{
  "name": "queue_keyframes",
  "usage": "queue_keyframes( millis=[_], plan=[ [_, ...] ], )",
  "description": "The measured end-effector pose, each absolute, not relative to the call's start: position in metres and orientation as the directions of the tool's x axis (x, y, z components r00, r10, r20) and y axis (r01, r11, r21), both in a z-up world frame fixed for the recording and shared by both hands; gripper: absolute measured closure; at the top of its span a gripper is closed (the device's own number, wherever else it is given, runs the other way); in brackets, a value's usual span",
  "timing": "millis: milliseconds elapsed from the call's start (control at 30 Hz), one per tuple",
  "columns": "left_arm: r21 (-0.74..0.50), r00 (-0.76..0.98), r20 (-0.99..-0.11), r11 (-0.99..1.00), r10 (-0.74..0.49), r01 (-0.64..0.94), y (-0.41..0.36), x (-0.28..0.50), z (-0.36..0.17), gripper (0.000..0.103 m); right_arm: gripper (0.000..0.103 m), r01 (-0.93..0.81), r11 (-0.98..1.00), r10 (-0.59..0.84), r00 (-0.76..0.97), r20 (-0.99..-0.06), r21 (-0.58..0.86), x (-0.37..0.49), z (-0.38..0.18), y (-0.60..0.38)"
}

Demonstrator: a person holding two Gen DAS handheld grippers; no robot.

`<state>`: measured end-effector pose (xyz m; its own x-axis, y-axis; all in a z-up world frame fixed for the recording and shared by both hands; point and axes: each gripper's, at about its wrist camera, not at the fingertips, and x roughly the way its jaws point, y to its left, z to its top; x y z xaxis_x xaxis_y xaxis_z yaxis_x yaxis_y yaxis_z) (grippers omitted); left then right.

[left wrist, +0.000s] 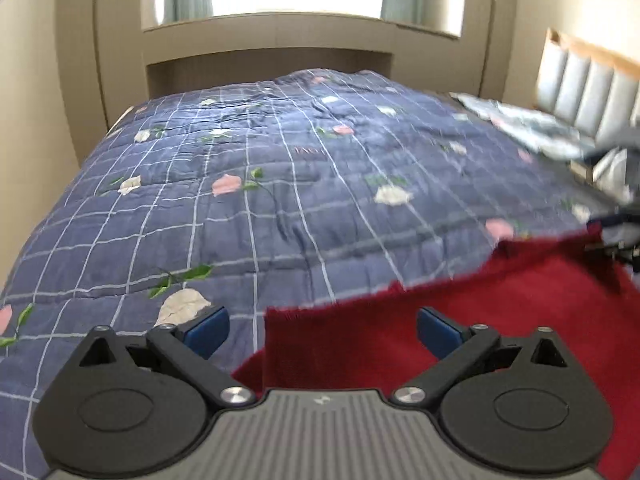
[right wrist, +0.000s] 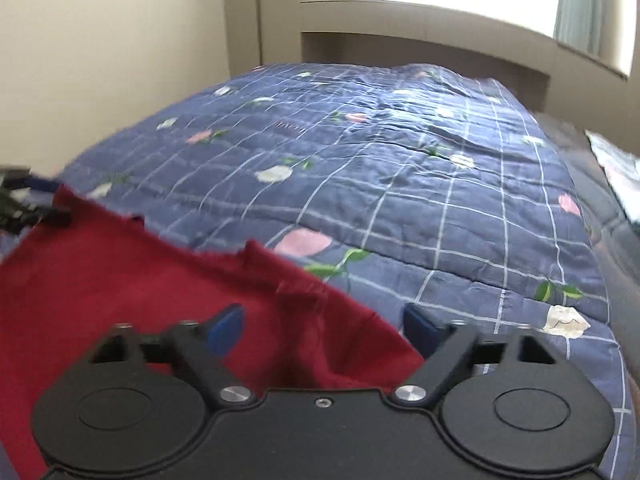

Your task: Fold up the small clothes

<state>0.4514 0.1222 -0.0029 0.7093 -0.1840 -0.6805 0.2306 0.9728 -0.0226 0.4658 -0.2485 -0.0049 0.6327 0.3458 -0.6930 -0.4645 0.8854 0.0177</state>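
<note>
A dark red garment [left wrist: 500,300] lies flat on the blue floral quilt [left wrist: 280,208], filling the lower right of the left wrist view. My left gripper [left wrist: 323,330] stands open over the garment's near left corner, and its blue pads [left wrist: 208,330] are wide apart and press on nothing. In the right wrist view the same red garment [right wrist: 100,272] fills the lower left. My right gripper [right wrist: 323,328] is open above its rumpled right edge, its pads clear of the cloth. The other gripper [right wrist: 20,204] shows blurred at the garment's far left corner.
The quilt [right wrist: 440,200] covers the bed up to a beige wall niche below a bright window. A padded headboard [left wrist: 588,92] stands at the right. A heap of pale patterned clothes [left wrist: 532,128] lies at the bed's right side.
</note>
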Motion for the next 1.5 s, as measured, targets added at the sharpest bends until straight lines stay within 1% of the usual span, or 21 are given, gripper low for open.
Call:
queue_keyframes(
  millis=[67, 100, 133, 167, 200, 233, 267, 433, 500, 533, 600, 633, 667, 700, 733, 800, 933, 1100, 1167, 1233, 1500],
  plan=[
    [-0.031, 0.692, -0.699, 0.974, -0.181, 0.223, 0.122, 0.453, -0.009, 0.023, 0.061, -0.471, 0.882, 0.354, 0.638, -0.684, 0.017, 0.462, -0.009, -0.247],
    [-0.055, 0.686, -0.704, 0.977, -0.185, 0.207, 0.124, 0.455, -0.011, 0.027, 0.072, -0.470, 0.883, 0.351, 0.642, -0.681, 0.012, 0.462, -0.010, -0.245],
    [-0.087, 0.681, -0.707, 0.979, -0.192, 0.186, 0.128, 0.457, -0.013, 0.039, 0.076, -0.468, 0.883, 0.349, 0.650, -0.676, 0.005, 0.462, -0.011, -0.245],
    [-0.116, 0.675, -0.711, 0.979, -0.199, 0.166, 0.132, 0.459, -0.013, 0.058, 0.087, -0.468, 0.884, 0.347, 0.659, -0.668, -0.002, 0.462, -0.010, -0.244],
    [-0.139, 0.671, -0.713, 0.979, -0.203, 0.148, 0.136, 0.462, -0.013, 0.068, 0.094, -0.468, 0.884, 0.347, 0.667, -0.659, -0.008, 0.463, -0.009, -0.243],
    [-0.158, 0.672, -0.711, 0.978, -0.207, 0.134, 0.141, 0.463, -0.013, 0.084, 0.095, -0.463, 0.886, 0.340, 0.679, -0.651, -0.019, 0.464, -0.007, -0.243],
    [-0.174, 0.680, -0.703, 0.977, -0.211, 0.123, 0.143, 0.464, -0.011, 0.094, 0.096, -0.454, 0.890, 0.328, 0.692, -0.643, -0.035, 0.467, -0.005, -0.242],
    [-0.139, 0.741, -0.654, 0.987, -0.152, 0.081, 0.141, 0.464, -0.004, 0.097, 0.097, -0.429, 0.897, 0.282, 0.742, -0.608, -0.108, 0.477, -0.006, -0.237],
    [-0.112, 0.739, -0.660, 0.991, -0.133, 0.078, 0.136, 0.469, -0.010, 0.097, 0.096, -0.425, 0.898, 0.271, 0.732, -0.626, -0.109, 0.484, -0.013, -0.233],
    [-0.104, 0.725, -0.677, 0.992, -0.126, 0.075, 0.134, 0.474, -0.014, 0.096, 0.095, -0.424, 0.900, 0.264, 0.720, -0.642, -0.104, 0.487, -0.018, -0.232],
    [-0.085, 0.698, -0.711, 0.995, -0.091, 0.042, 0.132, 0.480, -0.022, 0.085, 0.078, -0.408, 0.904, 0.236, 0.724, -0.649, -0.127, 0.487, -0.024, -0.228],
    [-0.077, 0.697, -0.714, 0.997, -0.071, 0.023, 0.132, 0.479, -0.023, 0.070, 0.069, -0.400, 0.907, 0.231, 0.730, -0.643, -0.128, 0.485, -0.025, -0.228],
    [-0.058, 0.702, -0.711, 0.998, -0.036, -0.008, 0.131, 0.477, -0.022, 0.038, 0.045, -0.385, 0.915, 0.226, 0.735, -0.639, -0.119, 0.483, -0.023, -0.230],
    [-0.031, 0.710, -0.704, 0.999, 0.008, -0.042, 0.129, 0.473, -0.020, 0.022, 0.024, -0.371, 0.922, 0.225, 0.744, -0.629, -0.110, 0.479, -0.020, -0.232],
    [-0.003, 0.729, -0.683, 0.998, 0.048, -0.068, 0.127, 0.467, -0.016, 0.000, 0.017, -0.354, 0.929, 0.219, 0.764, -0.606, -0.110, 0.472, -0.016, -0.234],
    [0.046, 0.769, -0.630, 0.994, 0.109, -0.103, 0.121, 0.450, -0.008, 0.000, 0.000, -0.337, 0.934, 0.213, 0.795, -0.568, -0.122, 0.457, -0.009, -0.233],
    [0.126, 0.793, -0.590, 0.987, 0.152, -0.095, 0.100, 0.423, -0.003, 0.000, 0.001, -0.349, 0.927, 0.227, 0.812, -0.538, -0.135, 0.428, -0.007, -0.218],
    [0.232, 0.789, -0.551, 0.958, 0.272, -0.168, 0.071, 0.404, -0.032, 0.000, 0.001, -0.276, 0.889, 0.053, 0.855, -0.516, -0.366, 0.411, -0.047, -0.189],
    [0.260, 0.780, -0.545, 0.946, 0.307, -0.191, 0.068, 0.404, -0.048, 0.000, 0.001, -0.263, 0.892, 0.052, 0.868, -0.493, -0.368, 0.410, -0.054, -0.190],
    [0.229, 0.794, -0.531, 0.952, 0.295, -0.201, 0.071, 0.403, -0.054, 0.000, 0.001, -0.262, 0.894, 0.052, 0.866, -0.497, -0.364, 0.411, -0.053, -0.191],
    [0.192, 0.756, -0.574, 0.949, 0.317, -0.252, 0.082, 0.374, -0.026, 0.000, 0.001, -0.223, 0.931, 0.050, 0.861, -0.506, -0.288, 0.356, -0.025, -0.211]
  ],
)
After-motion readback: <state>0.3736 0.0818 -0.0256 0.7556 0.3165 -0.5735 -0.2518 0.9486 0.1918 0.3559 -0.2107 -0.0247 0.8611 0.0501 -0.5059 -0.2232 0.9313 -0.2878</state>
